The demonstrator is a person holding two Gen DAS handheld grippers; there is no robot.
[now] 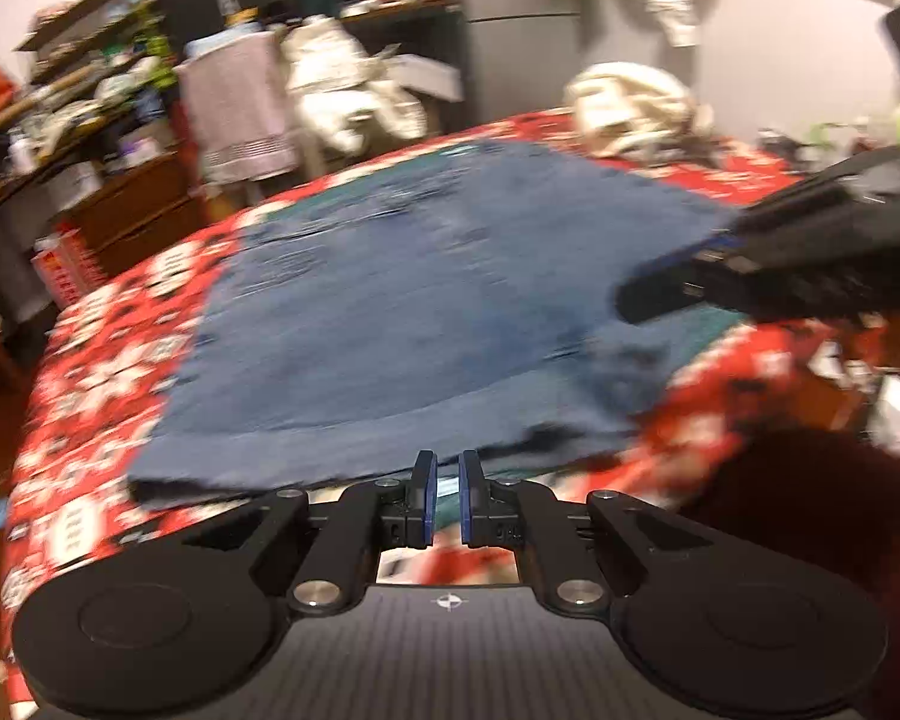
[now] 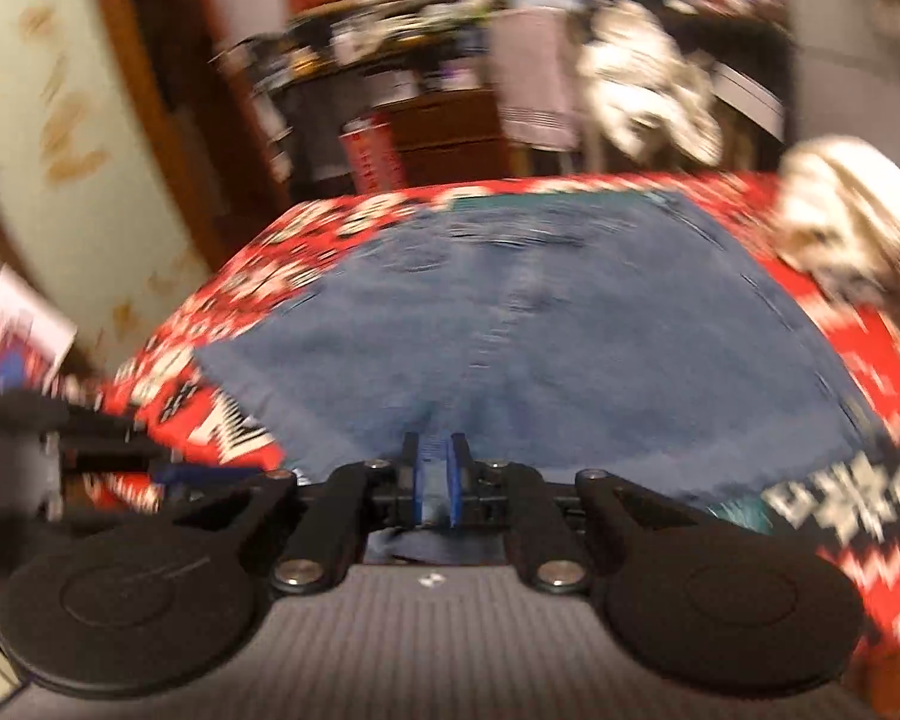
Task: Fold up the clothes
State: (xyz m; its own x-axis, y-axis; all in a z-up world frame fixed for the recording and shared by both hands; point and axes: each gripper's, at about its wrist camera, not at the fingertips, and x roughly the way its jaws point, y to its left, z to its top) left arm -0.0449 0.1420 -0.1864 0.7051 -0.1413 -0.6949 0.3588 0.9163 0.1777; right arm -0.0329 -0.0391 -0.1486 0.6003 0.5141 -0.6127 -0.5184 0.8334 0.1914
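Blue jeans point(image 1: 420, 300) lie spread flat on a bed with a red and white patterned cover point(image 1: 102, 372). A teal cloth point(image 1: 708, 324) peeks out from under them. My left gripper point(image 1: 447, 462) hovers at the jeans' near edge, its pads a narrow gap apart with nothing between them. My right gripper point(image 1: 660, 282) reaches in from the right above the jeans' right side. In the right wrist view the jeans point(image 2: 570, 360) fill the middle. The right gripper point(image 2: 435, 444) stands slightly open over their near edge, denim showing through the gap. The left gripper point(image 2: 198, 473) is at the lower left.
A pile of white cloth point(image 1: 630, 102) lies at the bed's far corner point(image 2: 840, 222). Cluttered shelves point(image 1: 90, 90), a wooden dresser point(image 1: 138, 210) and hanging clothes point(image 1: 240, 108) stand beyond the bed. A wooden door frame point(image 2: 150, 90) is at the left. Both views are motion-blurred.
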